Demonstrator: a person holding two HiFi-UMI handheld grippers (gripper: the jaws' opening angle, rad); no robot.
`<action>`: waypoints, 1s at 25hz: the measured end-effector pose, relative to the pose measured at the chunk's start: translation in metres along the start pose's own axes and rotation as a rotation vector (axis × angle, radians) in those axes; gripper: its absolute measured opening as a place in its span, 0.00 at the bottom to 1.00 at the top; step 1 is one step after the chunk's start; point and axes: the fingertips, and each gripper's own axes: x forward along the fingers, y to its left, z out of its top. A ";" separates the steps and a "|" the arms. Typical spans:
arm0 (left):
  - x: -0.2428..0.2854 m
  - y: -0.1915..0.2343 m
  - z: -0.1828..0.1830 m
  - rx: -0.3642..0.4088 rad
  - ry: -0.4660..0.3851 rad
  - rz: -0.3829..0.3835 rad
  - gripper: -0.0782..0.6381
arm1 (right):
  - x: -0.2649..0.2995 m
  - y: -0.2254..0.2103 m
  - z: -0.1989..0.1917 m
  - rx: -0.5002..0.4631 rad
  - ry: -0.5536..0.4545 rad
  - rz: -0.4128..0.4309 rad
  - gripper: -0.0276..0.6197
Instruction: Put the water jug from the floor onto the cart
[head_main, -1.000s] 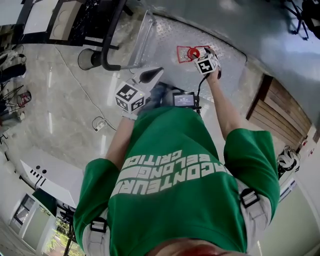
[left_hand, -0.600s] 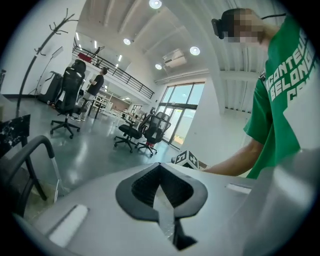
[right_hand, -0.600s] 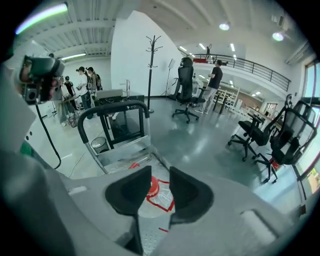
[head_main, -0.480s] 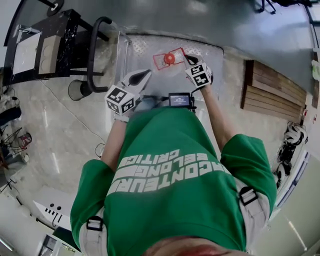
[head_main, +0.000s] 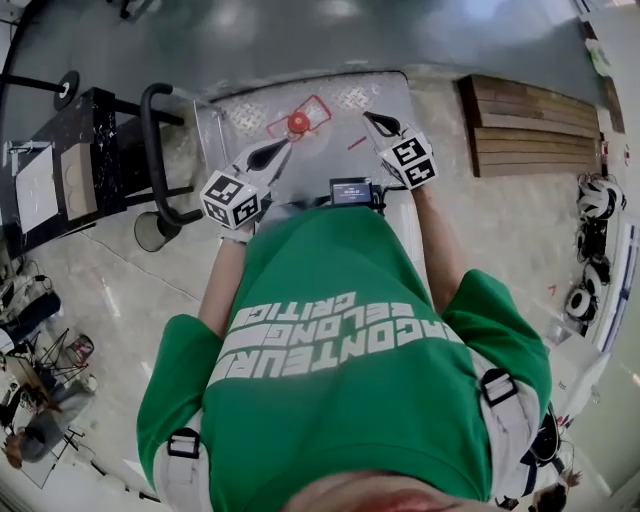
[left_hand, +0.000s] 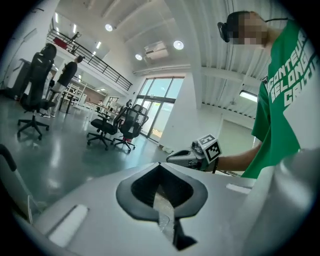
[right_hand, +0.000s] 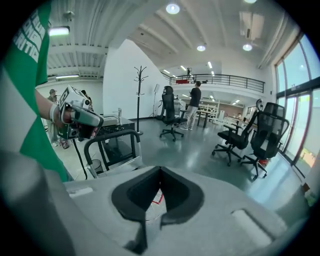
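Pulling clear of the jug (head_main: 298, 122), seemingly set on the cart (head_main: 345, 100), lift your left gripper (head_main: 283, 147) and right gripper (head_main: 371, 120) straight up, fingers shut and empty, the right's just closed.

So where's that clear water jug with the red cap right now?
In the head view, the clear red-capped water jug sits on the cart's silver diamond-plate deck, just beyond the left claw, with the black push handle to its left.
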 end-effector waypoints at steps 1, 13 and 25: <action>0.005 -0.002 0.002 0.006 0.002 -0.011 0.13 | -0.009 -0.007 0.002 0.004 -0.012 -0.021 0.03; 0.041 -0.010 0.012 0.030 0.027 -0.084 0.13 | -0.068 -0.006 0.015 0.059 -0.070 -0.065 0.03; 0.046 -0.010 0.011 0.022 0.036 -0.080 0.13 | -0.062 0.004 0.018 0.087 -0.087 -0.045 0.03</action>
